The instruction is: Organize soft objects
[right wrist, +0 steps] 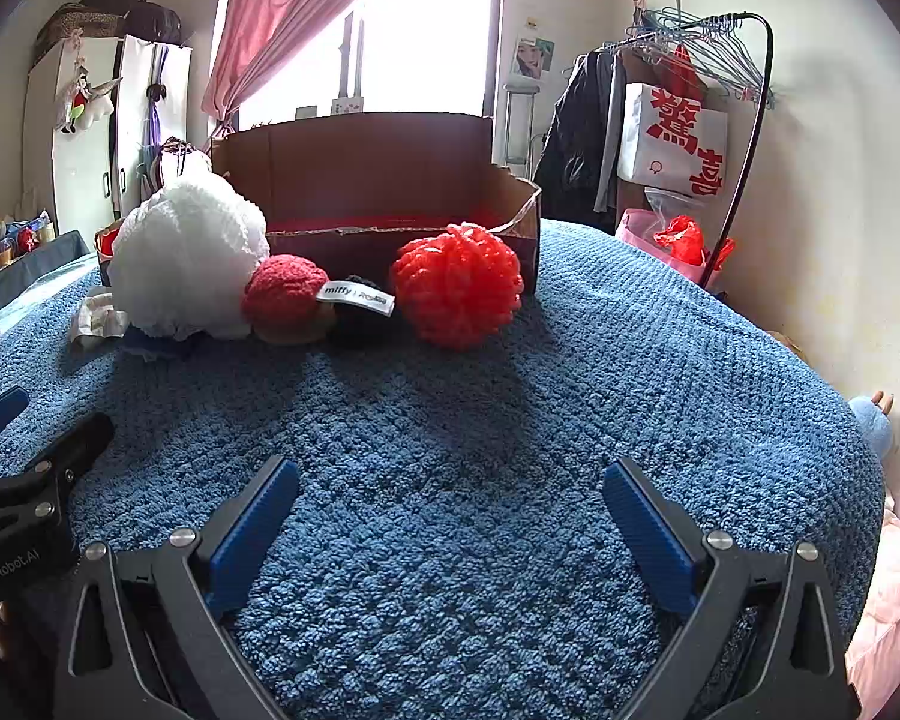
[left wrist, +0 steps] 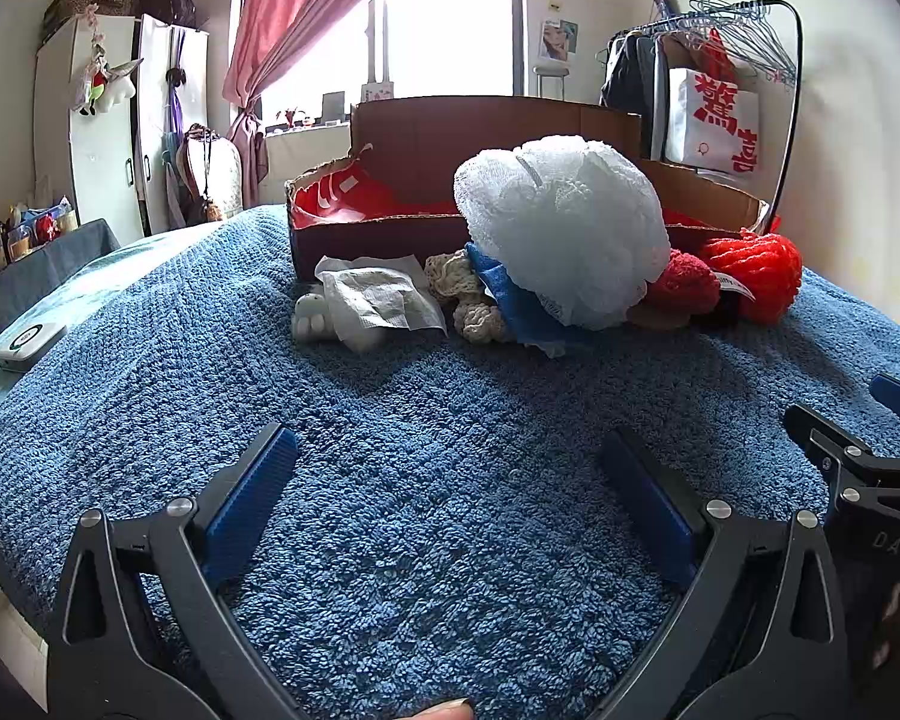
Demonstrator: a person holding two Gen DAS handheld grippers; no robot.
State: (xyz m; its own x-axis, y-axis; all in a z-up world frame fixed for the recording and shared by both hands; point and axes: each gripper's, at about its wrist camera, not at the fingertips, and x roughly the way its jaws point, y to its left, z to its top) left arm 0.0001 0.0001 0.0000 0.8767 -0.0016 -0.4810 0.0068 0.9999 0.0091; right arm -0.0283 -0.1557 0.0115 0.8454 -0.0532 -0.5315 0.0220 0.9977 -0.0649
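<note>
We hold the left gripper (left wrist: 447,495) and right gripper (right wrist: 450,525) spread wide (both empty) above the blue towel (left wrist: 426,420), since the soft toys (right wrist: 330,288) heaped against the cardboard box (right wrist: 378,180) look not yet sorted

A big white mesh pouf (left wrist: 564,228) leans on the front wall of an open brown cardboard box (left wrist: 390,234), atop a blue cloth (left wrist: 522,306). Beside it lie a small red fuzzy plush (right wrist: 285,291) with a "miffy" tag, a red yarn ball (right wrist: 457,285), cream crochet pieces (left wrist: 465,294) and crumpled white paper (left wrist: 378,294).

Home bedroom: wardrobe (left wrist: 114,114), pink curtain (left wrist: 294,18), clothes rack (right wrist: 732,84).
</note>
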